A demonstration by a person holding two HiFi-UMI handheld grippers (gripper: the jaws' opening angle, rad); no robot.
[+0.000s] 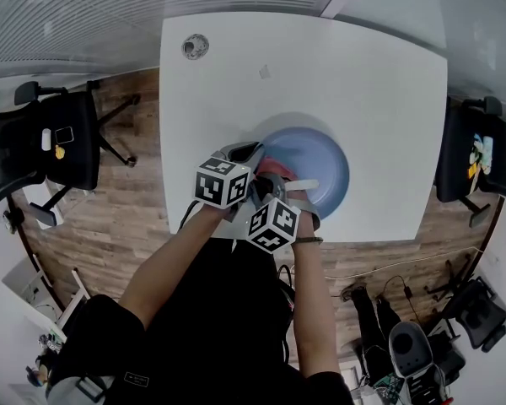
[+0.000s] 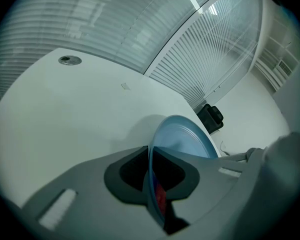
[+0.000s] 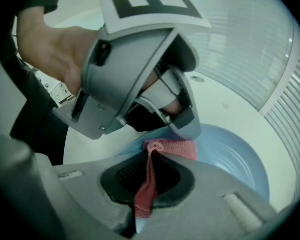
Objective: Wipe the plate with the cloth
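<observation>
The left claw [image 1: 246,153] is clamped on the near rim of the blue plate [image 2: 182,139], which sits at the near side of the white table [image 1: 363,74]. The right claw [image 1: 297,186] pinches the red cloth [image 3: 172,148], its free end lying on the plate just beside the left claw.

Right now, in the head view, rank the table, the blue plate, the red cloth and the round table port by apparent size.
1. White table
2. Blue plate
3. Red cloth and round port unranked: the cloth is mostly covered, and its visible bit looks about port-sized.
</observation>
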